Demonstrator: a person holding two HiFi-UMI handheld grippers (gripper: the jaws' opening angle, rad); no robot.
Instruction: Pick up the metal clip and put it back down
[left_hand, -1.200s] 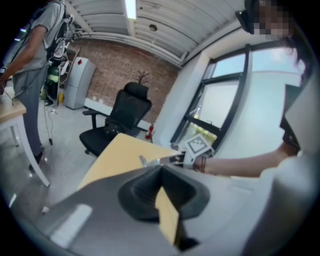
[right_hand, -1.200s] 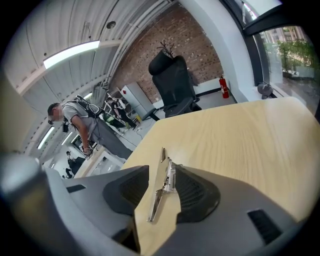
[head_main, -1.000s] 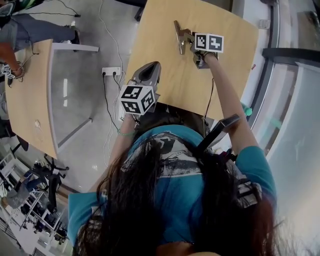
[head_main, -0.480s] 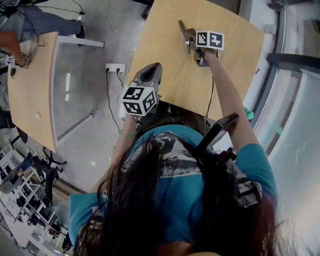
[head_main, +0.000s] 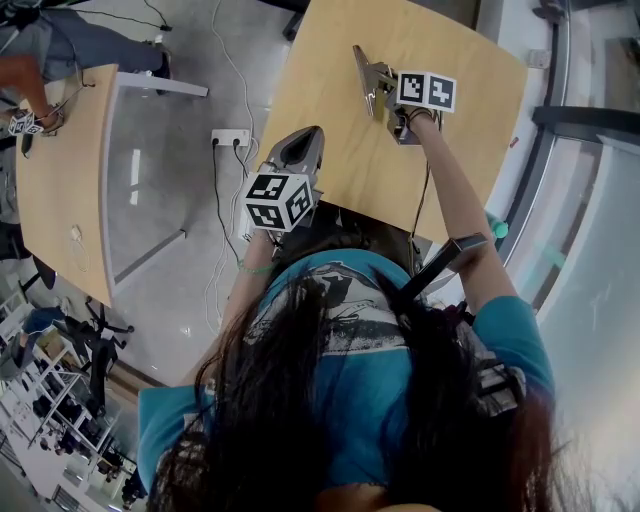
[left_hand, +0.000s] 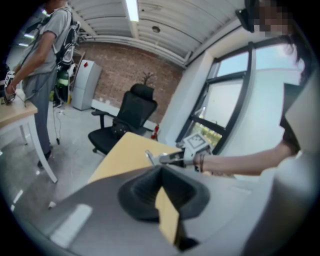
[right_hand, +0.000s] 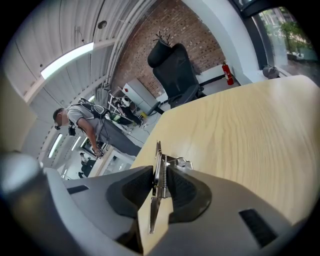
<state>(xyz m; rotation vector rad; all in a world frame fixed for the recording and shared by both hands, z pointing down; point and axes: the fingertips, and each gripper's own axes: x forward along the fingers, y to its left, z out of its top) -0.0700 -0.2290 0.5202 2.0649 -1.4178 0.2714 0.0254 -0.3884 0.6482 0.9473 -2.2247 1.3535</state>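
Right arm (head_main: 452, 205) is stretched long and straight across the table (head_main: 320, 100), reaching toward its far edge, with the hand (head_main: 408, 122) wrapped under the right gripper (head_main: 384, 88). Its jaws are closing on the metal clip (head_main: 366, 72), which stands on edge between them, pads meeting both sides, wire handle poking out ahead. Whether the clip's lower tip touches the table, I can't tell. The left gripper (head_main: 300, 142) sits tucked at the table's near edge, arm drawn in close to the body, jaws pressed together on nothing, aimed across the table.
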